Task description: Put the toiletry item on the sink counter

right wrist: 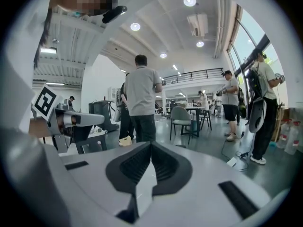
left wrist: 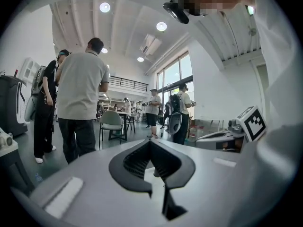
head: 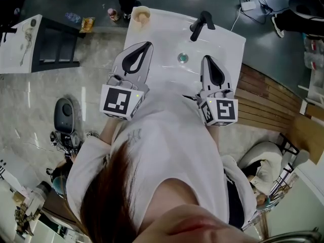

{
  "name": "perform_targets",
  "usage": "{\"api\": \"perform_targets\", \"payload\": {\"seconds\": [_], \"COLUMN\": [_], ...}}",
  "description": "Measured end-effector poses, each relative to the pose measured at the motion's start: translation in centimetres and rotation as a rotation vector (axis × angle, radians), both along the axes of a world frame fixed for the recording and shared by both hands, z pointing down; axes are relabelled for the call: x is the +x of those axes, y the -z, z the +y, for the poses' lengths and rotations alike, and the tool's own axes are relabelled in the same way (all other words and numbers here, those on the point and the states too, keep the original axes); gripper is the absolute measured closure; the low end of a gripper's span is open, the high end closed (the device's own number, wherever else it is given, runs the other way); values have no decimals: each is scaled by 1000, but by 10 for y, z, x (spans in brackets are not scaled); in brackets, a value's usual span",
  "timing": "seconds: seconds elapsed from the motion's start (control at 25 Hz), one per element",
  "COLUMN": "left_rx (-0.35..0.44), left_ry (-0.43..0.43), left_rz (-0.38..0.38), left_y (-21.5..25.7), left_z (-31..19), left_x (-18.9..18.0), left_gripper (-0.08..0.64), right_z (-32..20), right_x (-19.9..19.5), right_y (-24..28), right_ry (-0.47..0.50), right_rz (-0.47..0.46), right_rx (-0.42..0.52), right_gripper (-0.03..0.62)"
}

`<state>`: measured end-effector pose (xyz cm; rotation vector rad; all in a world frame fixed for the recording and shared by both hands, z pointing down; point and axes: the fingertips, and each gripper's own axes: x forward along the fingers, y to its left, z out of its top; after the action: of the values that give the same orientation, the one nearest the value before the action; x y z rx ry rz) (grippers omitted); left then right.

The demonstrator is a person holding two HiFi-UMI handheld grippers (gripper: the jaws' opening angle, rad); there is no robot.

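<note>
The left gripper [head: 147, 45] and right gripper [head: 206, 59] hover at the lower edge of the white sink worktop [head: 167, 34], both with jaws closed on nothing. The toiletry item [head: 140, 16], perhaps a tan jar, sits at the worktop's upper-left corner, well apart from both. A black tap [head: 202, 24] stands upper right, and the drain [head: 183, 58] lies between the grippers.

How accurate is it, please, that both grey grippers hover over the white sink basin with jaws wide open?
The left gripper and right gripper do hover over the white sink basin, but both gripper views show their jaws shut.
</note>
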<state>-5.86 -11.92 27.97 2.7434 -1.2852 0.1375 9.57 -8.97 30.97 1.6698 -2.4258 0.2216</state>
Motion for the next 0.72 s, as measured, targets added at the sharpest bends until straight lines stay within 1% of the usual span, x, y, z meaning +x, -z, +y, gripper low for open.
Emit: {"api": "perform_targets", "payload": {"seconds": [0.4, 0.52, 0.64, 0.72], "left_rx": [-9, -12, 8, 55], "left_ry": [-3, 1, 23, 47], "left_rz": [0, 4, -2, 3], "left_y": [0, 3, 8, 10], "left_z": [0, -3, -12, -17], "left_x": [0, -3, -8, -12], "left_gripper": [552, 552, 551, 551], "right_z": [2, -2, -19, -29], "right_x": [1, 5, 23, 36], "right_y": [0, 3, 14, 20], "right_ry": [-6, -2, -7, -14], "right_rz": [4, 19, 31, 35], "right_rx": [-8, -8, 38, 75], "right_gripper": [581, 583, 583, 583]}}
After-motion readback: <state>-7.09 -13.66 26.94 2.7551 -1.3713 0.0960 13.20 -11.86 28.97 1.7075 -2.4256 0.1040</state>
